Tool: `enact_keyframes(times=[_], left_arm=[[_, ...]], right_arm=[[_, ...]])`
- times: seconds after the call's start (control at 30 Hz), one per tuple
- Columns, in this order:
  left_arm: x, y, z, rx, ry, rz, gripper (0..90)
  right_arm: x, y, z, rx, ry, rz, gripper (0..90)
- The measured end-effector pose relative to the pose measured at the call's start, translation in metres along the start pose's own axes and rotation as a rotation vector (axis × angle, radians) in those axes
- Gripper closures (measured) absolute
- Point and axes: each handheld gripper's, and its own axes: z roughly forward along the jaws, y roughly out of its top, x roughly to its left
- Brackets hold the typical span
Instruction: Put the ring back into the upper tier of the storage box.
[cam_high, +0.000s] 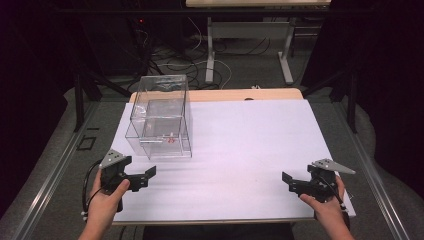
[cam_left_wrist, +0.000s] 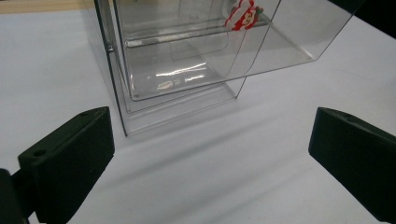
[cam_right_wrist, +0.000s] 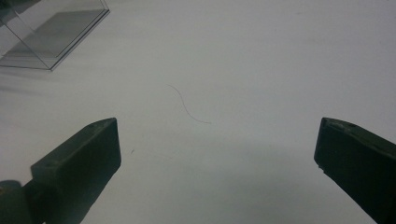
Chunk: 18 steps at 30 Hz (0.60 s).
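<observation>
A clear plastic box (cam_high: 160, 117) with drawers stands on the left half of the white sheet (cam_high: 250, 145). A small red-and-white figure (cam_high: 171, 140) sits inside it, behind the front wall. My left gripper (cam_high: 146, 177) hovers low at the front left, a short way in front of the box, held by a hand. The left gripper view shows the box (cam_left_wrist: 187, 56) and the figure (cam_left_wrist: 242, 14) close ahead, with the left gripper (cam_left_wrist: 210, 154) open on nothing. At the front right my right gripper (cam_high: 290, 183) points left over bare sheet. It is open (cam_right_wrist: 217, 158) on nothing, with a corner of the box (cam_right_wrist: 51, 32) far off.
The white sheet covers a wooden table whose far edge (cam_high: 225, 94) shows behind the box. A thin curved thread (cam_right_wrist: 189, 105) lies on the sheet ahead of the right gripper. Dark floor, cables and another table's legs (cam_high: 286, 60) lie beyond.
</observation>
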Motion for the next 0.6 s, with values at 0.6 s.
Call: enact_keyframes(times=[0.6], left_arm=[[0.018, -0.023, 0.018, 0.007, 0.059, -0.013, 0.4]], right_arm=[[-0.001, -0.001, 0.002, -0.001, 0.0, 0.0, 0.0]])
